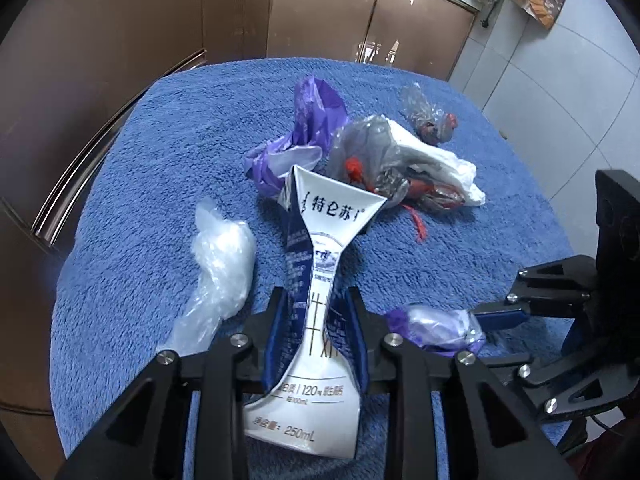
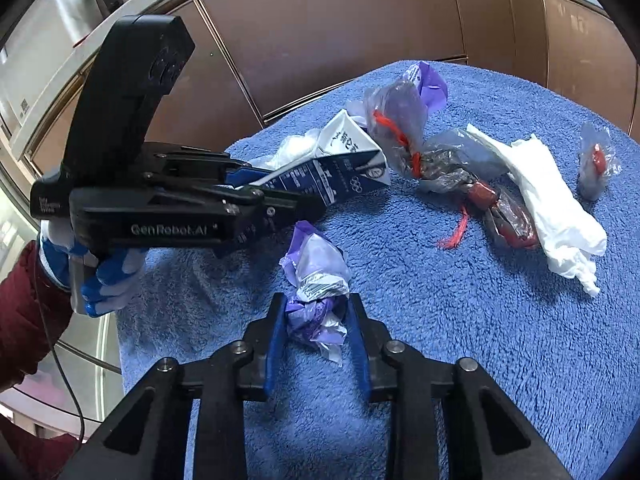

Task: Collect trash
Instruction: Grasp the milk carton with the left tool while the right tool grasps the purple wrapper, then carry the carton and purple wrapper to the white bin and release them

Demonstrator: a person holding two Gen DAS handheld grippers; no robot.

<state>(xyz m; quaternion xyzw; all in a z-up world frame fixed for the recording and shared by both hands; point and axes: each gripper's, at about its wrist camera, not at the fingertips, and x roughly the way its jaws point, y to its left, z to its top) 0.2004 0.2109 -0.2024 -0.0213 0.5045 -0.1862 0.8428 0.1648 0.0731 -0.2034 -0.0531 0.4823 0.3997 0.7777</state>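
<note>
Blue towelling covers the table (image 1: pixel 132 184), and the rubbish lies scattered across it. Left gripper (image 1: pixel 316 312): jaws clamped on a milk carton (image 1: pixel 320 248), which is crushed to a narrow waist where the pads press in; its flared top points away from the camera and its lower end sits back between the finger arms. Seen from the right wrist camera, this gripper reaches in from the left edge, tilted slightly downward, carried by a hand (image 2: pixel 106 276) in a blue and white glove with a dark red sleeve (image 2: pixel 20 292) behind it.

Right gripper (image 2: pixel 316 314): jaws standing either side of a crumpled purple wrapper (image 2: pixel 316 280) that rests on the towel, with the blue pads touching its flanks (the wrapper's lower folds look pinched between them). The tool points steeply down at the table.

Other rubbish on the towel:
- a clear plastic bag (image 1: pixel 218 264), just left of the carton;
- a purple bag (image 1: pixel 304 128), beyond the carton's top;
- a grey bag with red string (image 1: pixel 372 160), touching a white tissue (image 1: pixel 448 164);
- a small clear bag (image 1: pixel 430 120) with something red inside, apart at the far right.

Brown cabinet doors (image 1: pixel 320 12) stand behind the table.
</note>
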